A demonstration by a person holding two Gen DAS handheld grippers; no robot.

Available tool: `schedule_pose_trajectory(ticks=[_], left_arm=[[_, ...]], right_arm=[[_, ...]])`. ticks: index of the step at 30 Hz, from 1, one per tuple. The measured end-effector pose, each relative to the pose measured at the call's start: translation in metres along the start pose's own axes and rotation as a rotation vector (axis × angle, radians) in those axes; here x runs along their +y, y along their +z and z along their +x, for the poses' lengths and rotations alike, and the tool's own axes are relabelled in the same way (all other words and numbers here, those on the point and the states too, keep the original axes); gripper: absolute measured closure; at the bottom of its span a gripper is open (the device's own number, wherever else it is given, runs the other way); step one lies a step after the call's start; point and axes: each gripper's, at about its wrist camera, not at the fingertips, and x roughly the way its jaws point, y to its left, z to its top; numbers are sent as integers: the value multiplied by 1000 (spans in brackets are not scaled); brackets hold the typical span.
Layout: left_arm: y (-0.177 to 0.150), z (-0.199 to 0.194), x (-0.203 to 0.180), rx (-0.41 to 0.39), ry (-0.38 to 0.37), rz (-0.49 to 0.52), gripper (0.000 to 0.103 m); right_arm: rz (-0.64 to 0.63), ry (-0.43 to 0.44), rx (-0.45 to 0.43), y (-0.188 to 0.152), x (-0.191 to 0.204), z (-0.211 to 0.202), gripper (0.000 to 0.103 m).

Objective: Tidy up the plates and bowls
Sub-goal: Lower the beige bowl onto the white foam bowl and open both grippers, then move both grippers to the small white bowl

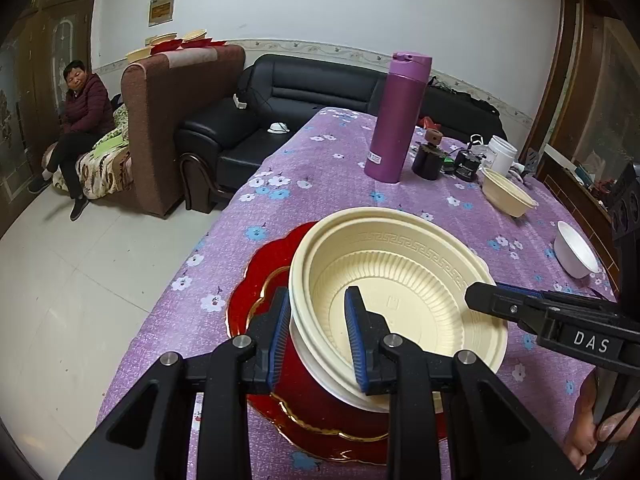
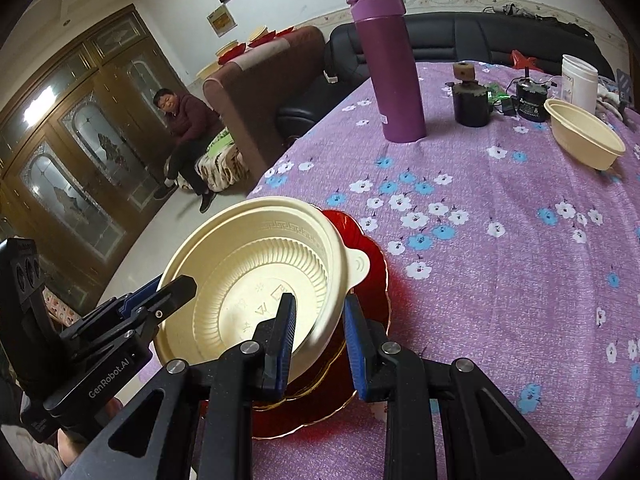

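A stack of cream plastic bowls (image 1: 396, 280) sits tilted on a red gold-rimmed plate (image 1: 260, 280) on the purple flowered tablecloth. My left gripper (image 1: 318, 332) straddles the stack's near rim, one finger outside, one inside; the jaws are apart, with a gap showing. My right gripper (image 2: 320, 340) straddles the opposite rim of the cream bowls (image 2: 256, 280) the same way, over the red plate (image 2: 372, 264). It also shows in the left wrist view (image 1: 486, 292). The left gripper shows in the right wrist view (image 2: 176, 288).
Another cream bowl (image 1: 508, 196) and a small white bowl (image 1: 576, 250) lie at the right. A purple flask (image 1: 396, 120), a dark jar (image 1: 428, 160), a white jar (image 1: 500, 156) and small gadgets stand at the far end. Sofas and a seated person (image 1: 80, 128) are left.
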Motion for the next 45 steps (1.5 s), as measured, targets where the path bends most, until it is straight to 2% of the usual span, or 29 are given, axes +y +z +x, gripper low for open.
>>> schedule_pose_trajectory(ticks=[13,15,16,19,24,30,36,40,43,45], left_arm=[[-2,-1,9,3,3,-32,75],[-1,-2,8,4,2,-30,75],[-1,-4,7,0,4,-28,74],[-1,-6,7,-11,9,-29,66],[1,-13,3,-26,18,-25,66],[5,-31,-14,-63,-9,15,65],[3,-35,-65,-56,-93,113,65],[-6,-26,-115,-12,-167,204,64],[-19,-15,-154,29,-229,268,59],[-29,-3,-177,63,-248,310,58]], right_arm=[[-28,2,13,-1,8,11,75],[-32,9,21,-1,9,11,72],[-31,16,25,-1,9,10,68],[-34,24,22,-3,9,7,64],[-30,31,9,-5,7,-1,64],[-1,45,-17,-9,-5,-18,64],[101,29,-83,-13,-47,-52,64],[194,-13,-129,-21,-90,-78,64],[269,-36,-163,-25,-124,-96,64],[314,-62,-194,-30,-146,-110,64]])
